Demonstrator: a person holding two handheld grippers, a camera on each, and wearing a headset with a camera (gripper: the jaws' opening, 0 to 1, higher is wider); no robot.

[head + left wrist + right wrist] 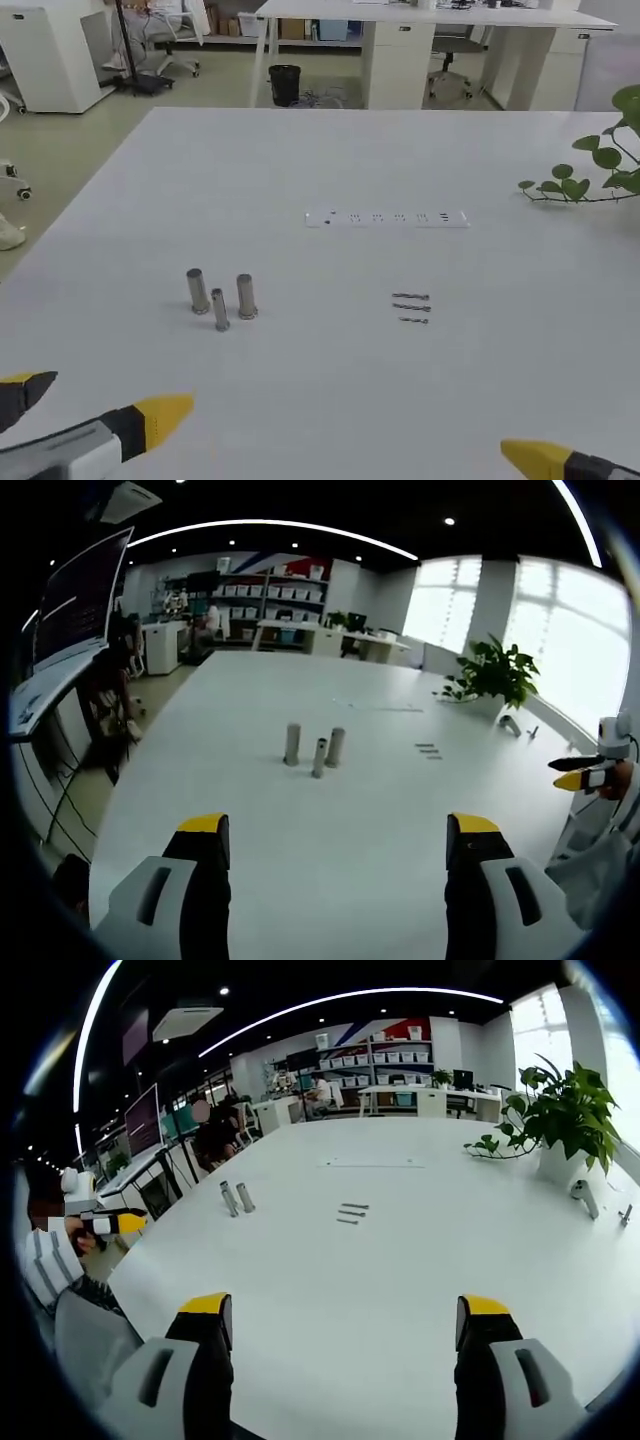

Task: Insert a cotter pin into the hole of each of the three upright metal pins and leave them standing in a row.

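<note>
Two blunt, yellow-capped jaws belong to the left gripper (105, 393), low at the left of the head view. They stand wide apart with nothing between them, and the left gripper view shows the same broad gap over the bare bench (330, 160), a smooth, matte white slab.

Ahead of that gripper and well apart from it, three metal pins (246, 297) stand upright on the bench in a tight cluster, near one another but not touching. They are smooth, dull-silver cylinders. The middle one looks slimmer and sits a little nearer the person than the two flanking it.

Farther back, a long, flat white power strip (386, 218) lies crosswise on the bench. To the right of the metal pins and well apart from them, three cotter pins (412, 308) lie flat. They are thin grey slivers, parallel and ranked one behind another; their finer shape is too small to tell.

The right gripper (345, 1325) hangs over bare bench with its grey-and-yellow jaws spread wide and holding nothing. One of its yellow tips shows at the lower right of the head view.

At the far right edge of the bench, a potted plant (605, 160) trails a thin stem of rounded green leaves. The right gripper view shows its white pot.
</note>
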